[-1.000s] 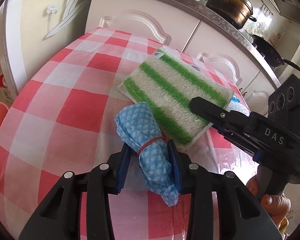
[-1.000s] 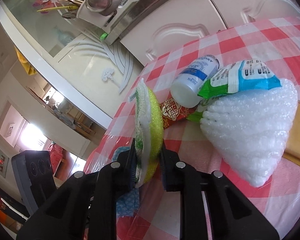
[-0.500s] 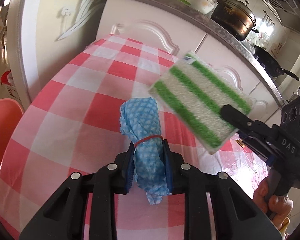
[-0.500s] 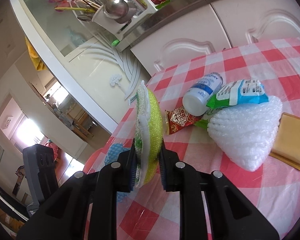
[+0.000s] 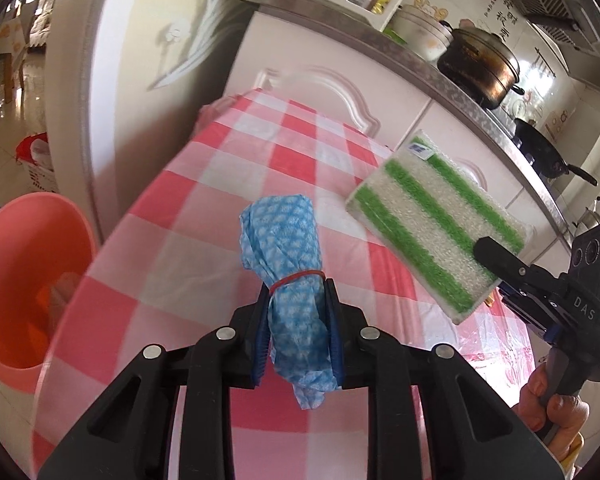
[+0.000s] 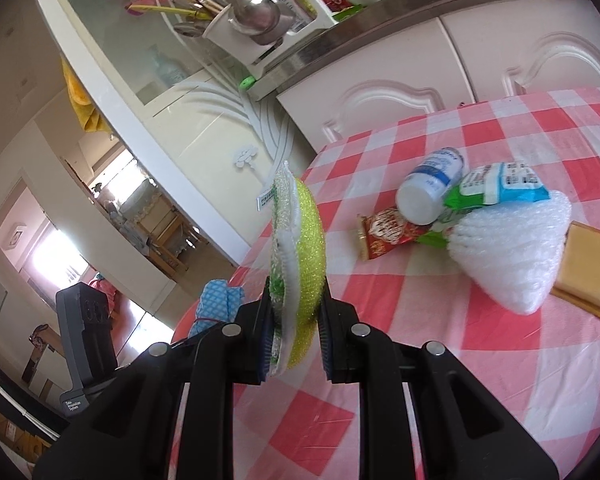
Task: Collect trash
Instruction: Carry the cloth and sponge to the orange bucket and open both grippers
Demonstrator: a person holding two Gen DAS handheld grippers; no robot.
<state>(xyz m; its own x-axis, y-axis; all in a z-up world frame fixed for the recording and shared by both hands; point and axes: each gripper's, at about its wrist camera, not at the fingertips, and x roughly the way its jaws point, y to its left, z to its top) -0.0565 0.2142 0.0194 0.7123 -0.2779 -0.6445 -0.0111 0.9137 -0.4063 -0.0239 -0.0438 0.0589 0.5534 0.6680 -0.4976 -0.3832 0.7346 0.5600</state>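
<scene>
The left gripper (image 5: 298, 332) has its jaws drawn in on a rolled blue cloth (image 5: 290, 264), pressing just below the red rubber band (image 5: 298, 278) that ties it; the roll hangs clear above the checked table (image 5: 204, 216), over the left edge. The right gripper (image 6: 294, 332) is clamped on the lower end of a green-striped scrubbing sponge (image 6: 296, 252), held upright on its edge over the table's near left part. Both pieces look light and soft, so they squash under the pads without slipping much; the cloth is best held at the tied waist, where it is firmest, and the sponge across its thin sides. A pink basin (image 5: 28, 280) stands on the floor beside the table's left edge and is probably where these belong. Near the far right corner lie a white bottle (image 6: 430, 188), a red wrapper (image 6: 388, 232), a blue and green packet (image 6: 496, 190), a wad of bubble wrap (image 6: 516, 252) and a yellow pad (image 6: 590, 270), not yet collected.
</scene>
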